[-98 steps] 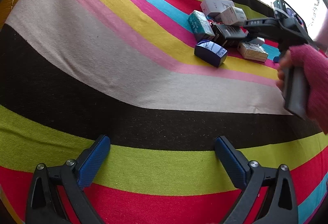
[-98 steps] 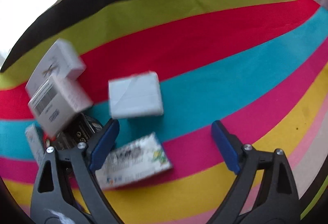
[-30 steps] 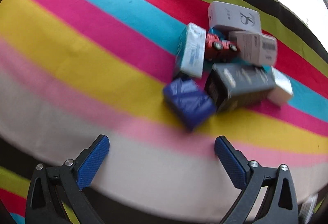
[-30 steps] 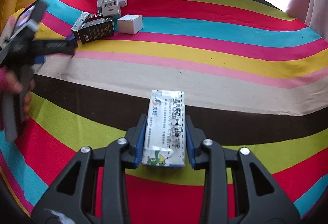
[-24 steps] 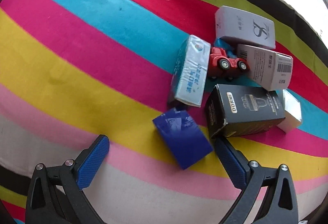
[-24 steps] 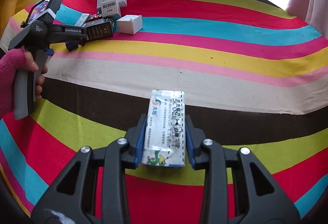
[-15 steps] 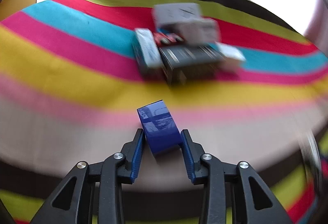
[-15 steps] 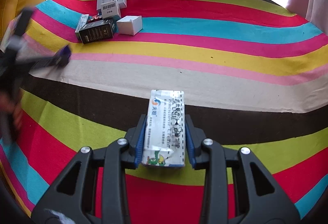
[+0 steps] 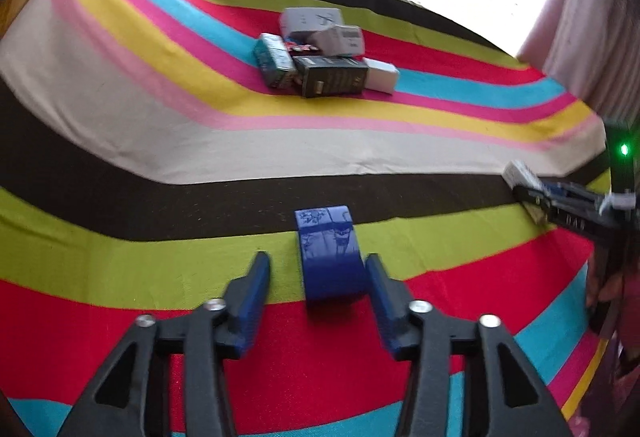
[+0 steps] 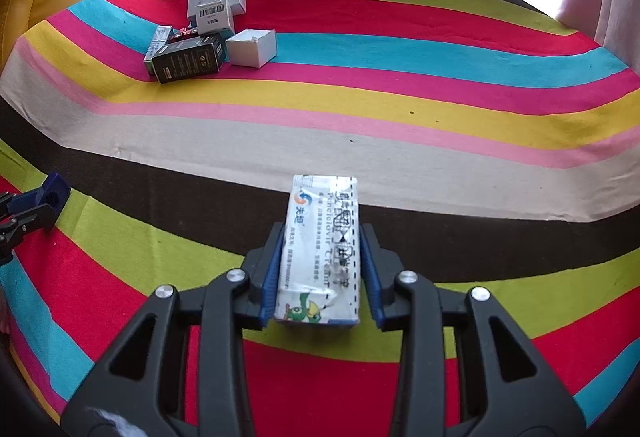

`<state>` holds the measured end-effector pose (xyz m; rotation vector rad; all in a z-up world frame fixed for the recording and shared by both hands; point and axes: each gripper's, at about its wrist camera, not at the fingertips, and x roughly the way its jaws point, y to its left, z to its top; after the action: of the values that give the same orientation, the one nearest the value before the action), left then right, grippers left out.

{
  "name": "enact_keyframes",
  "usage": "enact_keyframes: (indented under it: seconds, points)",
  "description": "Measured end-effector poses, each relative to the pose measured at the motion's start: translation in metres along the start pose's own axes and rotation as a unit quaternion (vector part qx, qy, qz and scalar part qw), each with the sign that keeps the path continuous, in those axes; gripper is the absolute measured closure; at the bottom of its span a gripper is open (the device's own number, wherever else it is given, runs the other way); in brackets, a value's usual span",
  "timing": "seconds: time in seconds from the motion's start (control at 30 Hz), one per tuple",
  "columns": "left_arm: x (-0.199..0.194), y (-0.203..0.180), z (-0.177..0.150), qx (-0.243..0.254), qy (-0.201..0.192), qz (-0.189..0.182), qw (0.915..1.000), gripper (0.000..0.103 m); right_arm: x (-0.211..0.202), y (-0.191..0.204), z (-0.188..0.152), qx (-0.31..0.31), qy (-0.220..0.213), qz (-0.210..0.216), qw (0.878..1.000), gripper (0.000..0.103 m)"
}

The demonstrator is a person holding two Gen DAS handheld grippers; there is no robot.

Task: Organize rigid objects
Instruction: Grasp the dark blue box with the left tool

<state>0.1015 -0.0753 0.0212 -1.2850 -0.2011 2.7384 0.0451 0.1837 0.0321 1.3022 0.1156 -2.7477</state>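
Between the parted pads of the left hand-held gripper [image 9: 318,287]: a dark blue glossy rectangular box [image 9: 329,255], released onto the striped cloth worktop [image 9: 120,141]. Right hand-held gripper [image 10: 320,269]: clamped on a long white printed carton [image 10: 320,249].

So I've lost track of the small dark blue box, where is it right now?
In the left wrist view the small dark blue box lies on the striped cloth between the open left gripper fingers, nearer the right one, well short of the box pile.

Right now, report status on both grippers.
Left gripper open, blue box between its fingers. Right gripper shut on white medicine box. Nothing in the way.
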Motion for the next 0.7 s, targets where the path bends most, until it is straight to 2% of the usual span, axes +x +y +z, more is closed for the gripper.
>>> enact_keyframes:
  seconds: [0.07,0.27,0.3,0.33,0.4,0.7]
  points:
    - [-0.004,0.001,-0.005,-0.009,-0.002,0.005,0.9999,0.039,0.0,0.0,0.0,0.0,0.0,0.0,1.0,0.063]
    - [-0.002,0.0,-0.003,-0.019,-0.002,0.015,0.9997,0.038,0.0,0.001,-0.001,0.001,0.0,0.001,1.0,0.062]
    - [-0.001,-0.002,-0.003,-0.017,-0.004,0.021,0.9996,0.042,0.0,0.001,-0.001,0.001,0.0,0.001,1.0,0.062]
    - [0.0,-0.005,-0.003,-0.01,-0.003,0.031,0.9995,0.056,0.0,0.001,-0.001,0.0,0.0,0.001,1.0,0.062]
    - [0.001,-0.01,-0.004,0.002,-0.001,0.039,0.9992,0.073,0.0,0.001,-0.001,0.001,0.0,0.001,1.0,0.062]
    - [0.002,-0.013,-0.005,0.011,0.0,0.052,0.9986,0.074,0.0,0.002,-0.001,-0.001,0.0,-0.002,1.0,0.063]
